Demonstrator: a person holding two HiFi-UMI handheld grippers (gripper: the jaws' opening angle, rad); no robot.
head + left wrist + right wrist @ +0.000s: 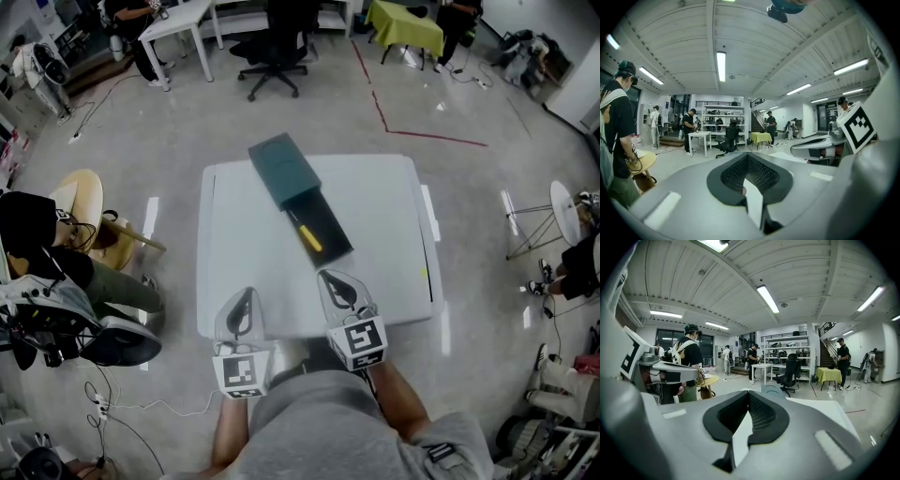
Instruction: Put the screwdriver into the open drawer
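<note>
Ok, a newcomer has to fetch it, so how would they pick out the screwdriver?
Find the white table in the middle of the grey floor; on it sits a dark green box with its drawer pulled out. The screwdriver lies inside that drawer, the only thing in it, marked by its yellow handle.

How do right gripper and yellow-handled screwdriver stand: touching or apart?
Apart: head view shows bare white table between the right gripper and the screwdriver in the dark drawer.

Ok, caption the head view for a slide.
Screwdriver in the open drawer; left gripper and right gripper shut, empty, nearby.
</note>
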